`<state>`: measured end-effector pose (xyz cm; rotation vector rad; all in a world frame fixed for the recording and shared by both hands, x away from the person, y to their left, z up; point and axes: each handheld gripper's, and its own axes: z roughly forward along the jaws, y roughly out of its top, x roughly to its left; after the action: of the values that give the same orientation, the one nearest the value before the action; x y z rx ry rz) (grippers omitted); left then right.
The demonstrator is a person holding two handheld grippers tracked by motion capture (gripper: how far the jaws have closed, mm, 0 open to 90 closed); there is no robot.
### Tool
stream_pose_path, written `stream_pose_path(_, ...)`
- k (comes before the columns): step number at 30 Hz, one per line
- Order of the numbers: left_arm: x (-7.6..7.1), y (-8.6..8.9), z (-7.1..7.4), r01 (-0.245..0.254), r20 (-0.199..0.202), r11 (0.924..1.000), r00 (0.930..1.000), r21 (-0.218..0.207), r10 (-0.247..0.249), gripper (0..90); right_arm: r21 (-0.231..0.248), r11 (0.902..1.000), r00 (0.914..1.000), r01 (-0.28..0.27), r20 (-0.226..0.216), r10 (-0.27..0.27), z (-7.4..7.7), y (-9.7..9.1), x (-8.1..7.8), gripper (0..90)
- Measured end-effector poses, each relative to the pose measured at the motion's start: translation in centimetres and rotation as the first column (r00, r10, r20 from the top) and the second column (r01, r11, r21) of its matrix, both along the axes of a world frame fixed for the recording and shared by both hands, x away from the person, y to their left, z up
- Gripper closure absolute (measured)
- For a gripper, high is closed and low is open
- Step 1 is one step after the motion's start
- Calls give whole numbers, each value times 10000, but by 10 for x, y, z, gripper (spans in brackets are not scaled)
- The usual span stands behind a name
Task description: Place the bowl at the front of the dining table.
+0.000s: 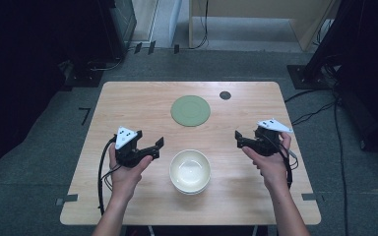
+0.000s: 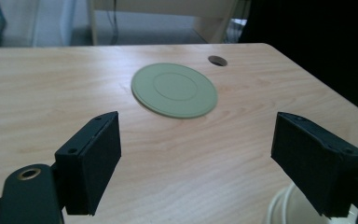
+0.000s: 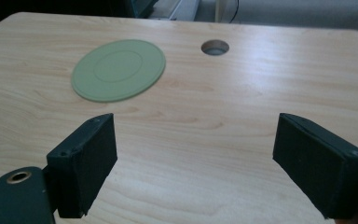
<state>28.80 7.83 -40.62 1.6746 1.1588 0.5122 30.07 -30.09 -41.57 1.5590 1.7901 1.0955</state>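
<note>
Your left gripper [image 1: 153,147]: jaws wide apart, nothing between, above bare table [image 1: 128,98] just left of cream bowl [image 1: 190,170]. Your right gripper [image 1: 239,139]: same, empty, right of bowl. Green plate [image 1: 190,110] lies beyond bowl.

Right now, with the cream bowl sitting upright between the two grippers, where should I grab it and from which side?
Take the cream bowl by its rim, coming down from above with one jaw inside and one outside. It stands upright and its round wall looks too wide to span. The left gripper, jaws open and empty, probably suits the left rim; the right gripper is open too and could take the right rim.
</note>
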Motion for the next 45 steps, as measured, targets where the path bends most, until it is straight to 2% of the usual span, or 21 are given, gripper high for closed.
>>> stream_pose_path(3, 0, -4, -2, 98, -37, 9999, 9999, 93, -97, 156, 285, 9996, 9999, -86, 89, 84, 2, 3, 0, 138)
stream_pose_path(4, -1, -7, -5, 201, -150, 9996, 9997, 177, -199, 155, 520, 9984, 9998, -213, -45, 216, 2, 8, -1, 136)
stream_pose_path(6, -4, -11, -8, 441, -292, 9988, 9986, 228, -435, 155, 536, 9977, 9990, -414, -113, 421, 2, 13, -4, 134)
stream_pose_path(9, -11, -15, -16, 750, -549, 9972, 9957, 61, -746, 155, 629, 9961, 9978, -622, -168, 634, 1, 21, -10, 135)
stream_pose_path(12, -14, -19, -19, 890, -642, 9960, 9940, 73, -884, 155, 595, 9945, 9959, -863, -224, 878, -2, 30, -16, 135)
stream_pose_path(15, -18, -22, -20, 1107, -710, 9938, 9912, -119, -1113, 156, 553, 9928, 9938, -1060, -263, 1076, -3, 37, -19, 135)
stream_pose_path(16, -18, -23, -20, 1167, -727, 9931, 9904, -120, -1172, 157, 541, 9906, 9913, -1255, -324, 1274, -5, 44, -22, 134)
stream_pose_path(20, -24, -30, -19, 1449, -643, 9894, 9873, -110, -1454, 157, 503, 9884, 9891, -1432, -274, 1447, -5, 55, -27, 134)
stream_pose_path(23, -29, -36, -19, 1672, -623, 9859, 9841, 90, -1663, 165, 457, 9872, 9877, -1527, -266, 1540, -5, 59, -29, 134)
stream_pose_path(24, -30, -39, -20, 1755, -616, 9841, 9829, 285, -1735, 165, 471, 9863, 9869, -1579, -261, 1593, -5, 60, -30, 134)
stream_pose_path(25, -31, -41, -21, 1750, -611, 9838, 9831, 377, -1726, 239, 498, 9844, 9850, -1686, -280, 1701, -5, 63, -32, 134)
stream_pose_path(29, -31, -45, -27, 1807, -649, 9805, 9823, 770, -1759, 314, 513, 9834, 9839, -1741, -310, 1758, -6, 65, -33, 130)
stream_pose_path(30, -31, -46, -28, 1768, -654, 9803, 9830, 882, -1714, 381, 596, 9840, 9851, -1679, -270, 1698, -6, 66, -34, 129)
stream_pose_path(31, -31, -46, -30, 1747, -692, 9798, 9833, 970, -1684, 381, 596, 9840, 9851, -1679, -270, 1698, -6, 66, -34, 129)
stream_pose_path(32, -29, -46, -33, 1718, -806, 9785, 9833, 1137, -1633, 445, 720, 9799, 9816, -1860, -296, 1885, -6, 68, -35, 129)
stream_pose_path(34, -28, -46, -36, 1816, -943, 9762, 9807, 1182, -1710, 484, 757, 9761, 9777, -2037, -354, 2068, -6, 71, -36, 130)
stream_pose_path(35, -28, -46, -36, 1816, -943, 9762, 9807, 1182, -1710, 536, 757, 9761, 9777, -2037, -354, 2068, -6, 71, -36, 130)
stream_pose_path(36, -27, -48, -38, 2009, -1024, 9721, 9766, 1213, -1890, 575, 688, 9734, 9750, -2187, -257, 2209, -6, 74, -38, 154)
stream_pose_path(38, -27, -49, -38, 2079, -996, 9692, 9756, 1322, -1957, 605, 637, 9735, 9751, -2194, -194, 2211, -5, 74, -39, 159)
stream_pose_path(40, -29, -53, -39, 2273, -901, 9599, 9725, 1639, -2149, 701, 662, 9719, 9738, -2258, -108, 2270, -5, 74, -40, 164)
stream_pose_path(45, -30, -56, -39, 2429, -790, 9540, 9694, 1757, -2323, 798, 611, 9688, 9707, -2404, 95, 2403, -4, 76, -42, 202)
